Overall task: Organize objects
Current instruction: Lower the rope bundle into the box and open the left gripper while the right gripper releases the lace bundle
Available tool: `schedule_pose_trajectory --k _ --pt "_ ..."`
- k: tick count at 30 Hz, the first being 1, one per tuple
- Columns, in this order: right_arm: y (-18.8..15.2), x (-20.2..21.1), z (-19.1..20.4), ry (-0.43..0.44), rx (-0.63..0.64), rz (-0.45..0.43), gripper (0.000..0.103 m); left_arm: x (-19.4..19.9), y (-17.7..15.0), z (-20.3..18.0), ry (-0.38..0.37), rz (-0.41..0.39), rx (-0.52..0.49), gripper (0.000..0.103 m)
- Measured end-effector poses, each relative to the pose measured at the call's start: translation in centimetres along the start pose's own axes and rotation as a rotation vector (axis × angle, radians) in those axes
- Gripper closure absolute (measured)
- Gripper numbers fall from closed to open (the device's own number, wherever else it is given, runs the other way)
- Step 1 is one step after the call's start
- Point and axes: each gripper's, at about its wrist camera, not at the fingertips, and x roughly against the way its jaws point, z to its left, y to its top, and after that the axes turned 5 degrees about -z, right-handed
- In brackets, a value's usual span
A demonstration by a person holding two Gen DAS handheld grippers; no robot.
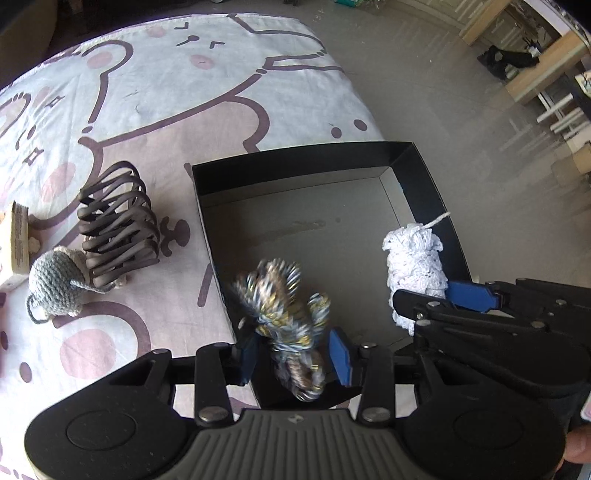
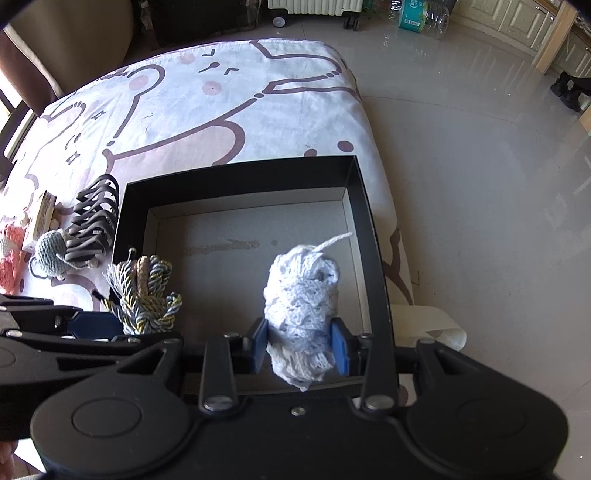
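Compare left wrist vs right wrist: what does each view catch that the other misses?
Left wrist only: wooden shelving at far right.

Right wrist only: pink crochet piece, white radiator, pack of water bottles.

Both: black box, multicolour rope bundle in the left gripper, white lace bundle in the right gripper, grey crochet mouse, dark slatted rack, cardboard packet, cartoon-print sheet.
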Motion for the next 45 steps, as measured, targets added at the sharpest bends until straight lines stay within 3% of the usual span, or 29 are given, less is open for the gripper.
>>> schedule_pose_trajectory --k 5,10,18,19,22,23,25,32,39,45 --pt "-0.4 -0.8 -0.5 0.008 -0.033 0.025 0.066 1.3 0.2 -0.2 0.005 -0.019 -0.048 0.053" --pt "-0.2 -1.0 0.0 0.03 -0.05 0.023 0.066 2.5 0.4 0.0 0.075 -0.07 -0.117 0.047" --pt "0.2 -1.8 1.8 0.059 -0.009 0.061 0.064 3.2 0.8 2.1 0.049 -0.081 -0.041 0.047" --pt "0.2 -1.9 2.0 0.067 -0.01 0.064 0.062 3.3 0.8 2.3 0.044 -0.083 -0.028 0.047" --pt "0.2 -2.1 2.3 0.056 -0.018 0.071 0.045 3.6 1.0 2.9 0.007 -0.088 0.014 0.047" --pt "0.2 -1.9 2.4 0.047 -0.019 0.066 0.045 3.7 1.1 2.9 -0.001 -0.089 0.022 0.047" --pt "0.3 -1.8 2.3 0.046 -0.036 0.061 0.046 3.9 1.1 2.8 -0.014 -0.095 0.027 0.047" --pt "0.3 -2.6 1.4 0.052 -0.144 0.098 0.063 4.3 1.3 2.6 -0.036 -0.114 0.031 0.047" --pt "-0.1 -3.4 3.0 0.075 -0.042 0.123 0.066 4.2 1.6 3.2 -0.028 -0.109 0.055 0.047" --pt "-0.2 -3.1 4.0 0.189 -0.002 0.139 0.066 4.1 1.4 3.5 -0.013 -0.096 0.063 0.047"
